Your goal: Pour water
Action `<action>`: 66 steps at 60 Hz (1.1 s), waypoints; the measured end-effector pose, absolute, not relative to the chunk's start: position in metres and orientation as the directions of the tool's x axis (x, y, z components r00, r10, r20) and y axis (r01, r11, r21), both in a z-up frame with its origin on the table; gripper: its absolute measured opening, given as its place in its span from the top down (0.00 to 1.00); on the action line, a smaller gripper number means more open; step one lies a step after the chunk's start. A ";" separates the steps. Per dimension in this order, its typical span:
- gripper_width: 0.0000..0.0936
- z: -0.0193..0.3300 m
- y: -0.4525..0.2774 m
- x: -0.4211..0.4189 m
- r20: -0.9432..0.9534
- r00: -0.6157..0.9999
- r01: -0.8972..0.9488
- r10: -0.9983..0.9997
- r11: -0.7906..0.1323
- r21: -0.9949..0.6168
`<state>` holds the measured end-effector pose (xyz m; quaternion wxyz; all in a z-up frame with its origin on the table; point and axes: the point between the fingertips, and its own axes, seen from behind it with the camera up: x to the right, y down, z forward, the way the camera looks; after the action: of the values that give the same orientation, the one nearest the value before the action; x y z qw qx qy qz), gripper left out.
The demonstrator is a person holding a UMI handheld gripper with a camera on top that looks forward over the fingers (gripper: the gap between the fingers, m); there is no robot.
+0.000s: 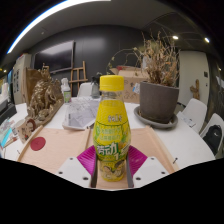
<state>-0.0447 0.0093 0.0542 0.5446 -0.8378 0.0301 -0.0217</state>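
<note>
A clear bottle (112,125) with a yellow cap and a yellow-green label stands upright between my fingers, filling the middle of the gripper view. My gripper (112,162) is shut on its lower body, with a magenta pad (88,160) pressed against each side. The bottle's base is hidden low between the fingers. No cup or glass shows.
Below lies a tan mat (55,148) on a round white table (185,145). Beyond the bottle stand a grey pot of dried plants (158,98), loose papers (80,113), a small green-capped bottle (66,90) and a wooden carving (42,97). A small red disc (38,143) lies at the left.
</note>
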 end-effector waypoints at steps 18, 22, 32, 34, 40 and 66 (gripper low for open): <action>0.66 0.063 0.010 -0.044 0.154 0.983 0.098 -0.101 -0.420 -0.902; 0.66 0.078 0.012 -0.046 0.209 0.971 0.143 -0.117 -0.418 -0.897; 0.66 0.141 0.027 -0.070 0.386 0.913 0.306 -0.135 -0.402 -0.863; 0.66 0.154 0.030 -0.077 0.426 0.895 0.347 -0.134 -0.393 -0.852; 0.66 0.196 0.046 -0.113 0.583 0.803 0.509 -0.123 -0.368 -0.778; 0.66 0.206 0.116 -0.305 0.999 -0.023 0.988 0.031 -0.154 0.027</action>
<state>-0.3047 0.1163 0.2065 0.4463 -0.5380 -0.4734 -0.5360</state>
